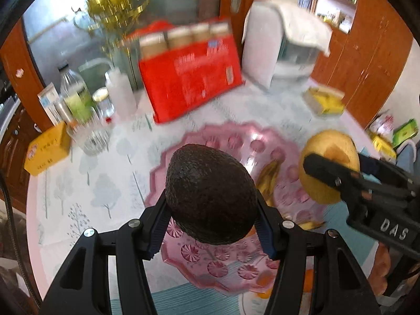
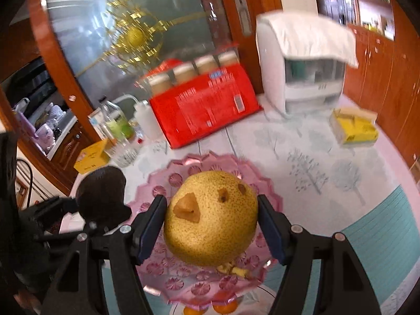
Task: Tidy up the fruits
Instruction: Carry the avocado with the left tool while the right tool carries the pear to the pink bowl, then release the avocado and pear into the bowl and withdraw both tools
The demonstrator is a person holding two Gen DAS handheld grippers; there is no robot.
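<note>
Both tools loaded and hovering over the pink tray. Left tool clamped on a dark avocado, pads pressed to both flanks, fruit held clear above the tray's near half. Right tool gripping a yellow pear, brown scars facing the lens, also held above the tray. From the left wrist view, pear off at 3 o'clock of the avocado; from the right wrist view, avocado off at 9 o'clock of the pear.

Progress, by the look of it: midway. A banana already lying in the tray, peeking out at 2 o'clock of the avocado. Two fruits in hand, neither set down yet. Something orange showing at 6 o'clock under the tray's near rim, possibly more fruit waiting on the bench.

Hard to read: most of the tray floor blocked by the two held fruits, so no telling what else sits there. Banana only partly seen. Orange items cut off by the tray edge and tool arms, count unclear. Far clutter smeared: red box at 12 o'clock, bottles at 10 o'clock, a white appliance under a cloth at 1 o'clock, labels unreadable.
</note>
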